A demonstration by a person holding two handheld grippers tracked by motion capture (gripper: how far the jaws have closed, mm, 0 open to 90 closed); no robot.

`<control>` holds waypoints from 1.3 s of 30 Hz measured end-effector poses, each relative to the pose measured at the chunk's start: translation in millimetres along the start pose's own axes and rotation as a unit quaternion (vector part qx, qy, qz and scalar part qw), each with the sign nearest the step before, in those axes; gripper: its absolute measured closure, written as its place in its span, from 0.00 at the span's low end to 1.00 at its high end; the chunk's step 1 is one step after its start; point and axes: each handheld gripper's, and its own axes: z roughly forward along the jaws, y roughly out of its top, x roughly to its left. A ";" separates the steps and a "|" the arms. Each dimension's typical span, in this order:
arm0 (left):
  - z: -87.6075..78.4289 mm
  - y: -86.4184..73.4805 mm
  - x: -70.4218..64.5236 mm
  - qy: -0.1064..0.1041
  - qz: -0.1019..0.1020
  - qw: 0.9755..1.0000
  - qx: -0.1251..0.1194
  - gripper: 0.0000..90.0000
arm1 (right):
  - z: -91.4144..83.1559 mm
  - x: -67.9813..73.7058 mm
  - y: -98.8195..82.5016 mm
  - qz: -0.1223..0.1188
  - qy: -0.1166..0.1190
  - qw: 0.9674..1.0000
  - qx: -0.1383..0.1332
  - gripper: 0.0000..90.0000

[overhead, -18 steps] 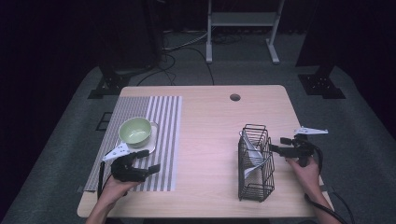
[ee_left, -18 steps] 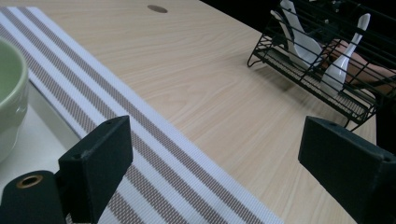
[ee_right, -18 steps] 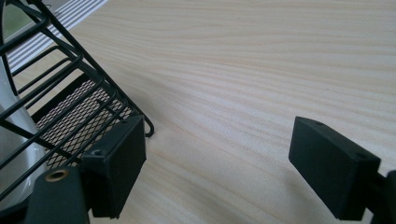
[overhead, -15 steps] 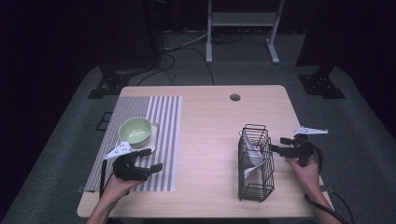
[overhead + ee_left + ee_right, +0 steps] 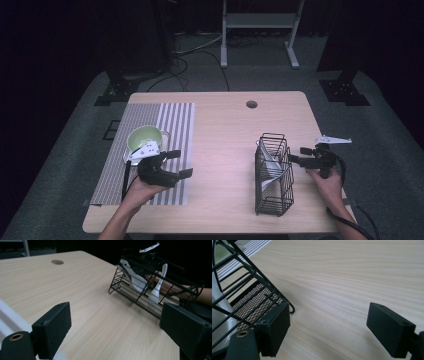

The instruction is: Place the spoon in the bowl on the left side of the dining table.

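Though the black wire rack [image 5: 273, 173] stands in plain sight at 4 o'clock on the surface [image 5: 225, 145], its wires partly screen the white utensils [image 5: 272, 165] inside. Left tongs [image 5: 179, 163] gape wide and empty over the striped mat [image 5: 170, 120], at 5 o'clock from the green bowl [image 5: 143, 138], hand underneath, pointing toward 3 o'clock. Right tongs [image 5: 296, 155] stand open, empty, just beside the rack, pointing toward 9 o'clock.

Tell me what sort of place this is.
Likely a lab or studio set up for recording tabletop tasks: a lone wooden table with dark surroundings, equipment stands and cables on the floor behind, and staged props, namely a wire basket and a green bowl.
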 end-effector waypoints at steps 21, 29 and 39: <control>59.0 46.6 -51.8 -0.078 0.052 0.996 0.006 0.10 | 0.3 0.9 -0.1 -0.007 0.003 1.000 0.000 0.20; 80.5 59.3 -69.4 -0.103 0.067 0.992 0.014 0.10 | -0.1 1.2 -0.2 -0.006 0.003 1.000 0.000 0.20; 109.3 70.9 -92.5 -0.118 0.081 0.989 0.033 0.10 | -1.0 0.7 -0.3 -0.007 0.008 1.000 -0.004 0.20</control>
